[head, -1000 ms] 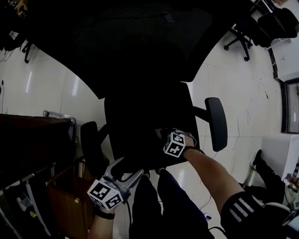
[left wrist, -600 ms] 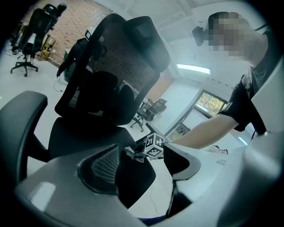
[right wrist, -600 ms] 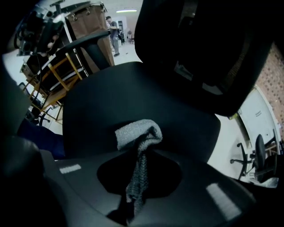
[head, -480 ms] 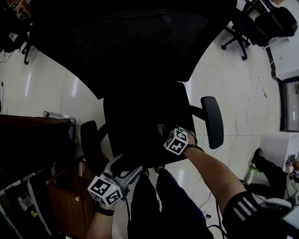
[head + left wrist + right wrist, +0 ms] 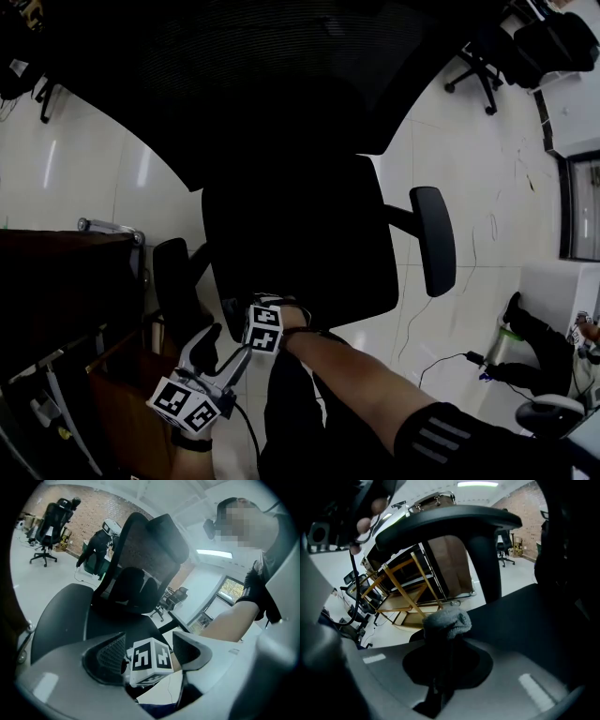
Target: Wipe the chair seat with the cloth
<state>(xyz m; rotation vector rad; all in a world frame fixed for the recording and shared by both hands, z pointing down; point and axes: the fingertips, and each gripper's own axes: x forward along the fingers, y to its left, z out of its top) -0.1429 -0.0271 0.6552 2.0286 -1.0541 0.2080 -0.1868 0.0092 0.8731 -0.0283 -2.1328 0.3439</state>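
Observation:
The black office chair's seat (image 5: 300, 239) fills the middle of the head view, under its mesh backrest (image 5: 262, 75). My right gripper (image 5: 253, 314) is at the seat's front left edge, shut on a grey fluffy cloth (image 5: 446, 619) that touches the seat (image 5: 534, 620). In the head view the cloth is hidden by the gripper. My left gripper (image 5: 217, 345) hangs just below and left of it, open and holding nothing. In the left gripper view the right gripper's marker cube (image 5: 150, 660) shows between the open fingers (image 5: 105, 653).
Padded armrests stand on both sides of the seat (image 5: 433, 239) (image 5: 173, 281). A dark wooden desk (image 5: 66, 281) with a wooden frame (image 5: 412, 588) stands close at the left. Another chair (image 5: 487, 66) and a floor cable (image 5: 450, 361) lie to the right.
My right gripper has slid with the cloth from the seat's front right part to its front left edge. The left gripper has dropped a little lower and left.

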